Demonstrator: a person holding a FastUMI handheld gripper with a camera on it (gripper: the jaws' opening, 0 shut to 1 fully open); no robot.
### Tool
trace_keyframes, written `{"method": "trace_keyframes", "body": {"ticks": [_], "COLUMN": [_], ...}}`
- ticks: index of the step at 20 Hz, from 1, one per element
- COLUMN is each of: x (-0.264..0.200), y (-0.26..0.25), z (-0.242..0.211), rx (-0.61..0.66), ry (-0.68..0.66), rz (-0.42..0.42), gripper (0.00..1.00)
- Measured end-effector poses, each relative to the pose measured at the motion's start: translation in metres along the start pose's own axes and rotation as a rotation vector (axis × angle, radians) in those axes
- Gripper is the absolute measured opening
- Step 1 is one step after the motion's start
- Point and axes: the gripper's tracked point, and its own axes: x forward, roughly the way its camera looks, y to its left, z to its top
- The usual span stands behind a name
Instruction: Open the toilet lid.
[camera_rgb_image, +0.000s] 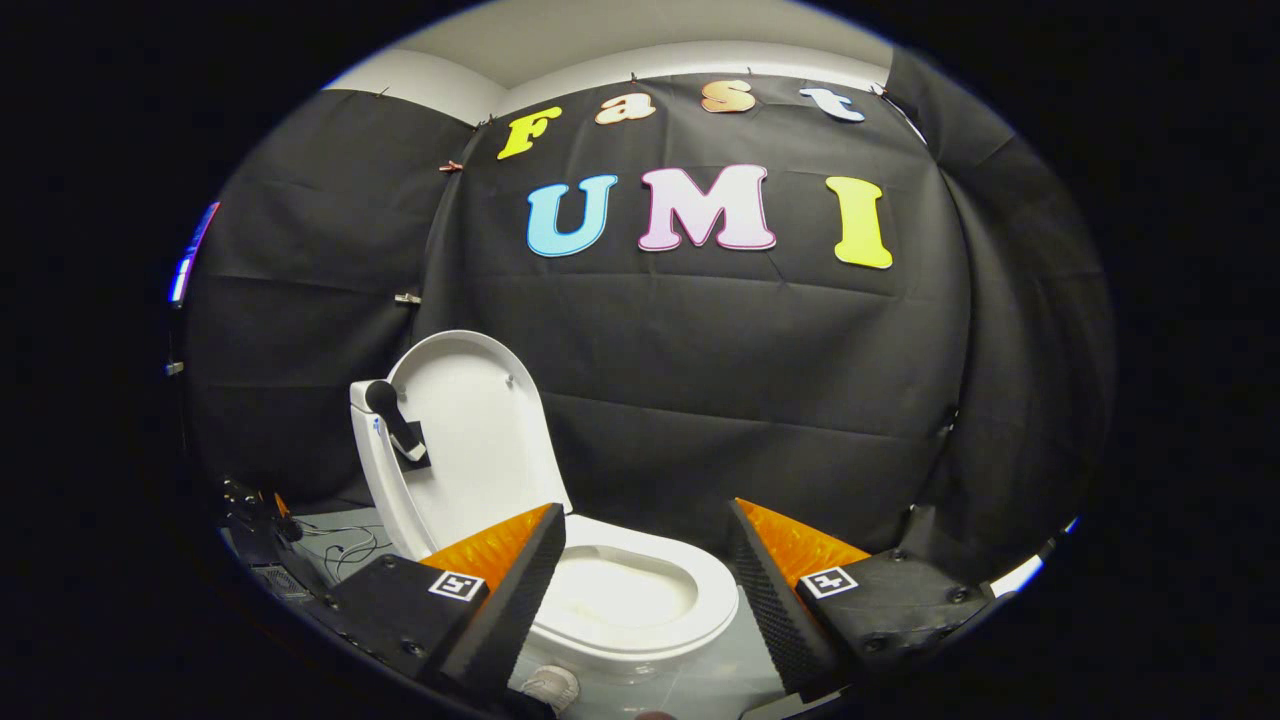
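The white oval plastic toilet lid (470, 440), left of centre, stands upright; task looks done. The tool (648, 560) hangs open, empty; next, withdrawing.

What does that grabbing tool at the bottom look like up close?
The gripper has two wedge-shaped jaws, spread open with the toilet bowl showing between them. Their inner faces are ribbed pads, their outer sides finely textured. Each sits on a black block fastened with dark screws and carries a small square black-and-white marker.
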Motion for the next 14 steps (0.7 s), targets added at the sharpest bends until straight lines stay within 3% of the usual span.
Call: {"method": "trace_keyframes", "body": {"ticks": [14], "x": [0.0002], "y": [-0.0048], "z": [0.0037], "rx": [0.006], "ry": [-0.014], "rz": [-0.01], "gripper": [0.99]}}
